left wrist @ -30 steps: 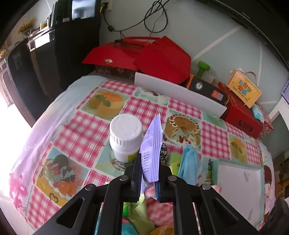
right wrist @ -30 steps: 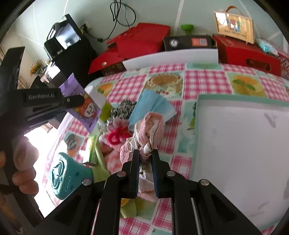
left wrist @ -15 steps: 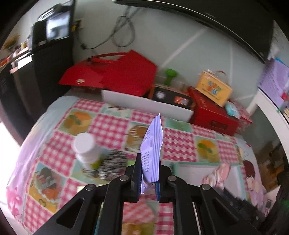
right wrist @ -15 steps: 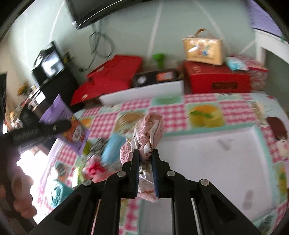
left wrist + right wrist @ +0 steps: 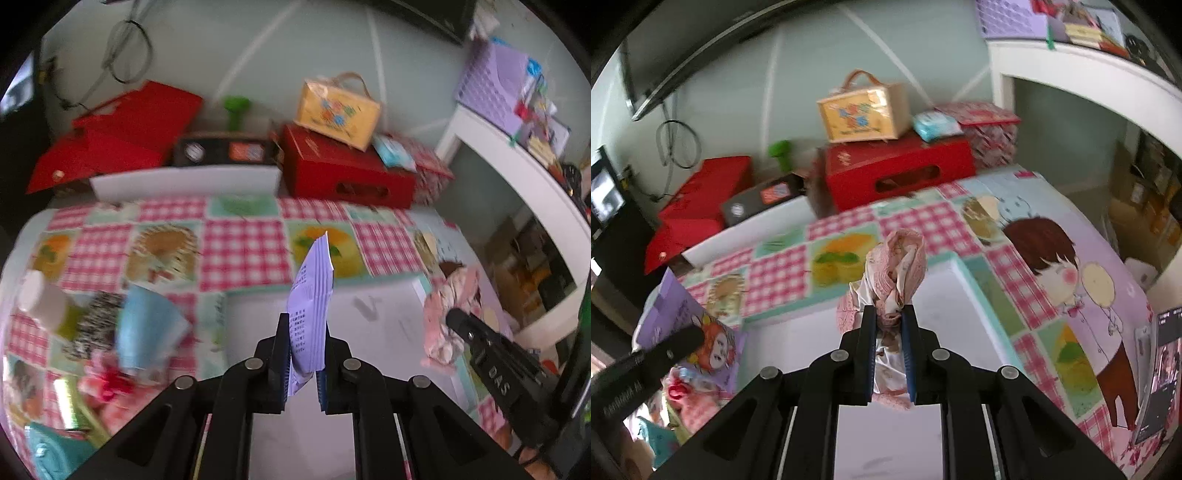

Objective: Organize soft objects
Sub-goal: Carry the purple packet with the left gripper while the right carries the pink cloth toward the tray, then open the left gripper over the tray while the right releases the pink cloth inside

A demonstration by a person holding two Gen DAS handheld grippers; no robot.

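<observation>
My left gripper (image 5: 303, 325) is shut on a purple tissue packet (image 5: 312, 306) and holds it edge-on above the white board (image 5: 373, 325). The same packet shows its cartoon face in the right wrist view (image 5: 709, 339). My right gripper (image 5: 889, 317) is shut on a pink patterned cloth (image 5: 897, 266), held above the white board (image 5: 945, 295). The cloth and right gripper also show at the right of the left wrist view (image 5: 447, 310). A pile of soft things lies at the left: a blue face mask (image 5: 147, 328), a black-and-white scrunchie (image 5: 96, 321) and pink items (image 5: 107, 384).
A white-capped bottle (image 5: 40, 299) stands at the table's left. Red boxes (image 5: 343, 173), a yellow gift bag (image 5: 336, 110), a black box (image 5: 221, 149) and a long white tray (image 5: 184, 181) line the back edge. A white shelf (image 5: 517, 173) is at the right.
Both grippers have swung right, away from the pile and over the white board, each still holding its item. The bottle and pile have slid to the left of the left wrist view.
</observation>
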